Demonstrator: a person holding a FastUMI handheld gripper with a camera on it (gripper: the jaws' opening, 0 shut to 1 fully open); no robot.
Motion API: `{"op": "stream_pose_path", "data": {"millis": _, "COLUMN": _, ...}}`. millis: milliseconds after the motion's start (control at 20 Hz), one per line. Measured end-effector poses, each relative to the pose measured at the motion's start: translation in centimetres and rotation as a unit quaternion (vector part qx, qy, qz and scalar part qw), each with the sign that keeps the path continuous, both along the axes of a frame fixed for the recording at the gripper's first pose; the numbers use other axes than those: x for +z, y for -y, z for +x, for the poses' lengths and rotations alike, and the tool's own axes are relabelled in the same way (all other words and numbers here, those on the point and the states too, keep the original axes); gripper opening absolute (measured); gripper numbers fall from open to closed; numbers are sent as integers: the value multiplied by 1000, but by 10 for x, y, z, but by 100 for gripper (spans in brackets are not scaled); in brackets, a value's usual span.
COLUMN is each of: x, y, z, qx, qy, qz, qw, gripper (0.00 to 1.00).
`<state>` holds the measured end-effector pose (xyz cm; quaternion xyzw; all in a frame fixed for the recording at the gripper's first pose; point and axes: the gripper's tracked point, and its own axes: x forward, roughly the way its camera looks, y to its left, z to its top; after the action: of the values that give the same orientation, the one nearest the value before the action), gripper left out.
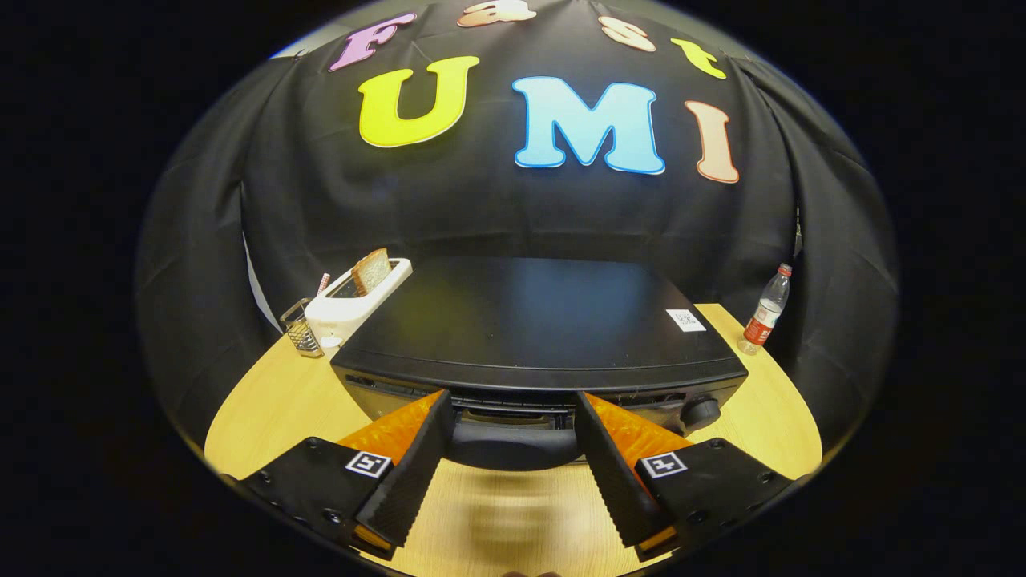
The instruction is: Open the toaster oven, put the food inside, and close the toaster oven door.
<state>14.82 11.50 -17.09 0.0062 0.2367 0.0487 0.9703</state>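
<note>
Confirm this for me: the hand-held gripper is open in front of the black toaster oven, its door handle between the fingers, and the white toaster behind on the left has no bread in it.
One thing is wrong: the white toaster does hold bread, a slice of bread standing up out of its slot, as the gripper view shows. The rest holds: the hand-held gripper is open before the black toaster oven, with the door handle between its fingers.

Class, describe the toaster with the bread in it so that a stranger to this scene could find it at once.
Start at the big black toaster oven just ahead of the open gripper, on the wooden table. At the oven's far left corner stands a white slot toaster, beside a small wire basket. A brown bread slice sticking up from it sets it apart.
</note>
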Motion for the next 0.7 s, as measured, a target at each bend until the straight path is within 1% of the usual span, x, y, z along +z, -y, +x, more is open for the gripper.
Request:
{"op": "stream_pose_path", "data": {"millis": 350, "x": -12, "y": 2, "z": -29, "qx": 6, "qy": -20, "qz": 12, "qw": 1000, "gripper": 96}}
{"op": "stream_pose_path", "data": {"millis": 700, "x": -20, "y": 2, "z": -46, "qx": 4, "qy": -37, "qz": 2, "qw": 999, "gripper": 96}}
